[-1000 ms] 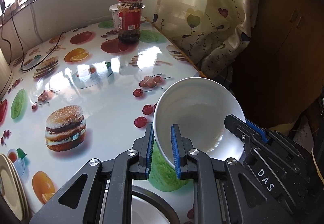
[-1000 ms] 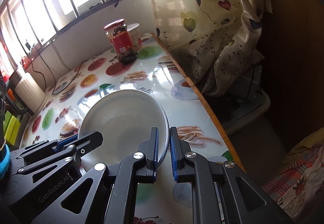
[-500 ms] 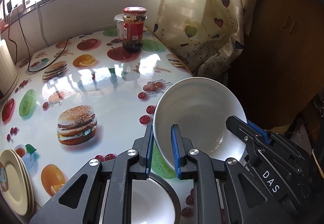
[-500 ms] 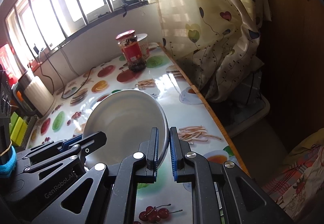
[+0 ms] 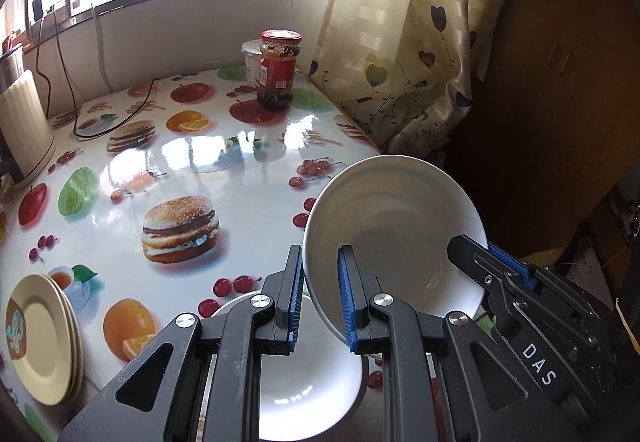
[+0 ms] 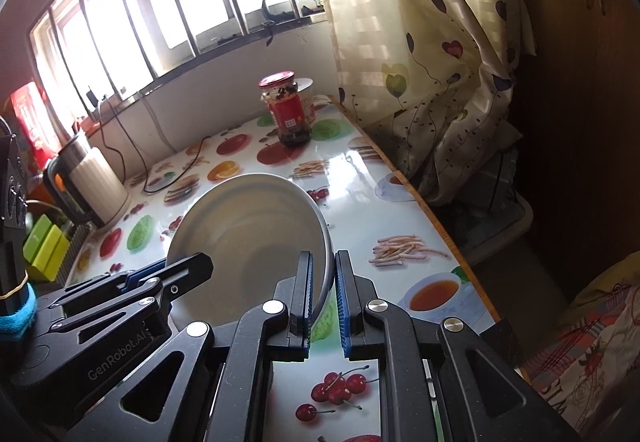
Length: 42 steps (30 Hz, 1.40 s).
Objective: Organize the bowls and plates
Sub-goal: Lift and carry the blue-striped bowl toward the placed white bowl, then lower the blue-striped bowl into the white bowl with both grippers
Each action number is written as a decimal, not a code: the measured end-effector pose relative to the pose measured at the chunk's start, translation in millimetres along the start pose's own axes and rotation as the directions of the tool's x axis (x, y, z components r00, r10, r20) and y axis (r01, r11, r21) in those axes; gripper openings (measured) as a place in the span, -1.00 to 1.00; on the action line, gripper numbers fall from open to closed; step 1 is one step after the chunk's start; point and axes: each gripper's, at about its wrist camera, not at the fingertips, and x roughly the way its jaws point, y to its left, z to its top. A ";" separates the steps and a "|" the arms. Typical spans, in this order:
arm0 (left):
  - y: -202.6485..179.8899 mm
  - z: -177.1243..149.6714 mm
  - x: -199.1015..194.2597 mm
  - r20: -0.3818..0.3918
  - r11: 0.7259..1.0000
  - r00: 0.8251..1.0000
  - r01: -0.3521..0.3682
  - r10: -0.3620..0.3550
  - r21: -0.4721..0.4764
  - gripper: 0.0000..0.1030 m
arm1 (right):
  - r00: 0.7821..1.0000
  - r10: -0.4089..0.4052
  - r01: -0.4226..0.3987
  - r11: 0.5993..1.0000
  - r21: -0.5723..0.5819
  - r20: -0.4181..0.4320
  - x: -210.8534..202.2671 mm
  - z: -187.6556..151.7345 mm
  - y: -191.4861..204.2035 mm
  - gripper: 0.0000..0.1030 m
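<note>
A white bowl [image 5: 394, 234] is held in the air, tilted, by both grippers on opposite rims. My left gripper [image 5: 320, 302] is shut on its near rim, and the right gripper's fingers [image 5: 492, 262] clamp the far rim. In the right wrist view the same bowl [image 6: 248, 234] is pinched by my right gripper [image 6: 322, 302], with the left gripper [image 6: 160, 282] on its left rim. A second white bowl [image 5: 308, 382] sits on the table just below. A stack of cream plates [image 5: 38, 330] lies at the table's near left.
A red-lidded jar [image 5: 278, 68] and a white tub behind it stand at the far table edge. A white kettle [image 5: 22, 130] with a black cord stands at left. A heart-print curtain [image 5: 404, 42] hangs past the right table edge [image 6: 436, 214].
Both grippers have lifted and drawn back with the bowl, so more of the table, the lower bowl and the plate stack show. Both grips are unchanged.
</note>
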 end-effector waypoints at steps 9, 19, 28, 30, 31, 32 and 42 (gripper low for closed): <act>17.9 -17.6 -16.1 0.007 1.000 1.000 -0.003 0.003 -0.027 -0.65 | 1.000 0.016 -0.016 1.000 -0.017 -0.003 -12.0 -15.7 20.8 -0.77; 15.7 -14.5 -39.7 0.093 1.000 0.996 -0.017 0.018 -0.012 -0.65 | 1.000 0.004 -0.004 0.999 -0.035 -0.003 -16.2 -24.8 37.0 -0.78; 29.6 -27.3 -42.9 0.057 0.998 0.998 -0.019 0.022 -0.058 -0.65 | 0.999 0.041 -0.041 0.999 -0.036 0.000 -25.0 -27.7 41.8 -0.78; 34.7 -31.0 -44.4 0.050 0.997 0.998 -0.023 0.027 -0.068 -0.65 | 0.998 0.054 -0.054 0.998 -0.033 -0.011 -23.9 -30.1 43.0 -0.78; 37.6 -33.3 -44.6 0.048 0.997 0.998 -0.026 0.029 -0.073 -0.65 | 0.998 0.060 -0.061 0.998 -0.032 -0.016 -23.3 -31.5 44.3 -0.77; 40.2 -35.7 -44.3 0.041 0.996 0.999 -0.031 0.035 -0.079 -0.65 | 0.998 0.066 -0.067 0.997 -0.035 -0.021 -22.8 -33.2 46.4 -0.78; 58.3 -58.0 -38.9 -0.009 0.992 0.999 -0.050 0.049 -0.119 -0.65 | 0.992 0.091 -0.096 0.994 -0.058 -0.083 -11.9 -50.9 63.4 -0.78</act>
